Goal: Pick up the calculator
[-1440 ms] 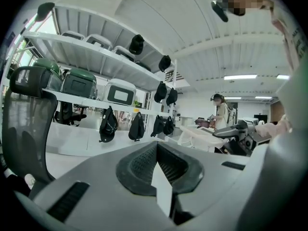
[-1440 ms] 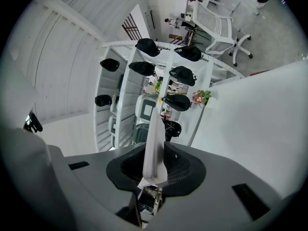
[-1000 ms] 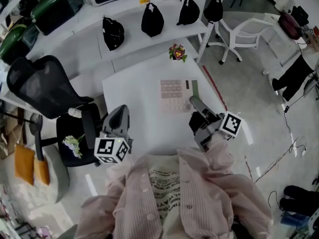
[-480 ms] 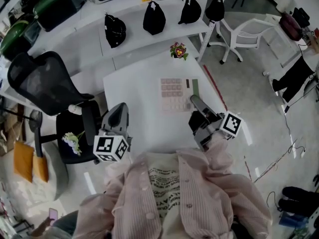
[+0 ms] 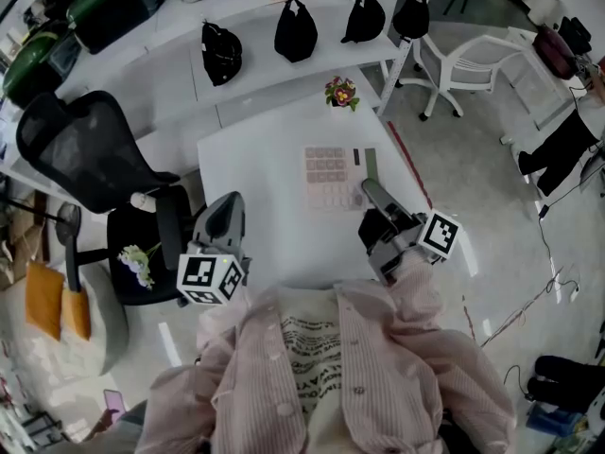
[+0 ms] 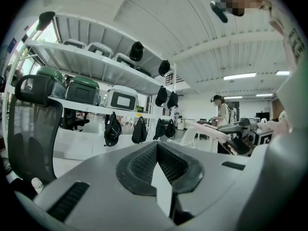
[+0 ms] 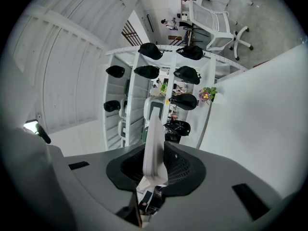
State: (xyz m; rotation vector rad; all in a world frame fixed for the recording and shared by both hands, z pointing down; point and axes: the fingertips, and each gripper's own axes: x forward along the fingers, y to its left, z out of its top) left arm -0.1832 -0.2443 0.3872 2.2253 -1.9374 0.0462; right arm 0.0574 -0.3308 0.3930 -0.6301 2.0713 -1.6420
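- Right gripper (image 5: 369, 193): held level and rolled onto its side, its jaws drawn together into one pale blade with nothing between them in the right gripper view.
- Its tip hangs at the near right corner of the calculator (image 5: 333, 178). No view shows whether it touches.
- Left gripper (image 5: 227, 212): its jaws also meet and hold nothing. It sits at the worktop's near left edge, well apart from the calculator, so the right hand is plainly the nearer.
- The calculator lies flat on the white worktop (image 5: 255, 159), just far and left of the right gripper. This fits a lift yet to come or one ended with the calculator set back down.
- It is a thin, hard slab with pale pinkish keys on the left, a dark display strip (image 5: 356, 158) and a green band at the right. The long axis appears to run left to right, so a grip would likely need the jaws parted across the thin edge.
- Beyond it, a small flower pot (image 5: 340, 93) stands at the far edge, black bags (image 5: 295, 30) hang from a white shelf, and a mesh chair (image 5: 76, 154) stands at left.
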